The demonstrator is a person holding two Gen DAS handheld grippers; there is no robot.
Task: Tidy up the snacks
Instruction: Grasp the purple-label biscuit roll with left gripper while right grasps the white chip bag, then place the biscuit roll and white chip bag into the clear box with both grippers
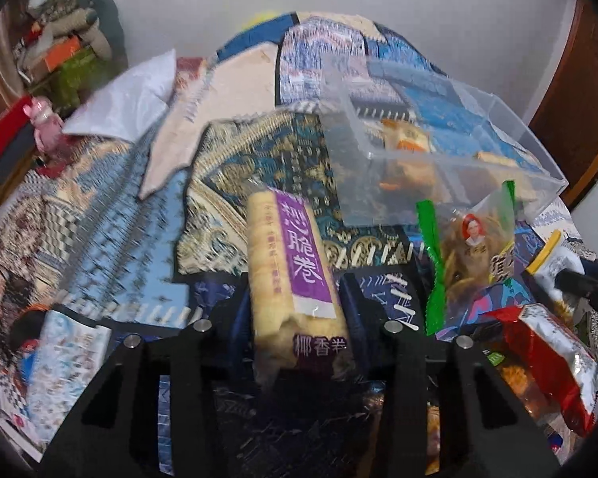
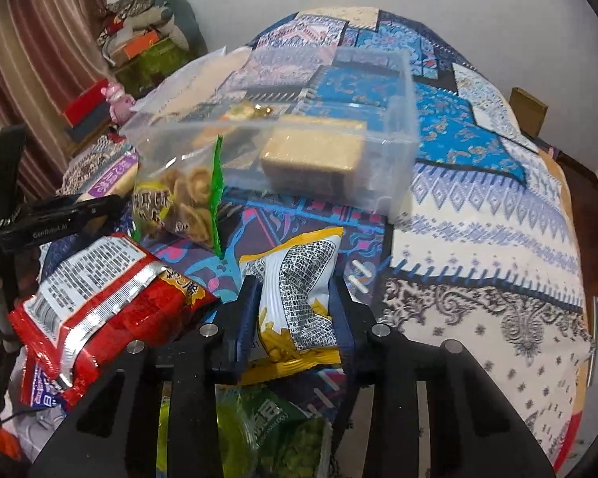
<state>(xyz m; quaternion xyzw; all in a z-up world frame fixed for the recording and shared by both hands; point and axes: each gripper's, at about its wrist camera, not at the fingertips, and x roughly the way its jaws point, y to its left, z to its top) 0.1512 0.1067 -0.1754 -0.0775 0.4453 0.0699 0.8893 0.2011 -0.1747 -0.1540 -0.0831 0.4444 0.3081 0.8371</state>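
Both grippers grip snacks over a patchwork cloth (image 2: 478, 215) on the table: left gripper (image 1: 295, 310) clamps a purple-labelled roll pack (image 1: 295, 279), right gripper (image 2: 295, 310) pinches a yellow-and-white packet (image 2: 299, 294). Ahead sits a clear box (image 2: 394, 167) holding biscuits. Only the right view shows the green packet (image 2: 287, 434) underneath. A red packet (image 2: 99, 302) and green-edged bag (image 2: 187, 203) crowd the left, striped curtain (image 2: 40, 59) behind

My left gripper (image 1: 295, 310) is matt black plastic with bare metal pins, closed on a glossy film-wrapped wafer roll pack (image 1: 295, 279). My right gripper (image 2: 295, 310), the same plastic, pinches a shiny white-and-yellow foil snack bag (image 2: 295, 298). I see a clear smooth plastic bin (image 2: 319, 127) on patterned woven cloth (image 2: 478, 219), beside a crinkled glossy red packet (image 2: 99, 298).
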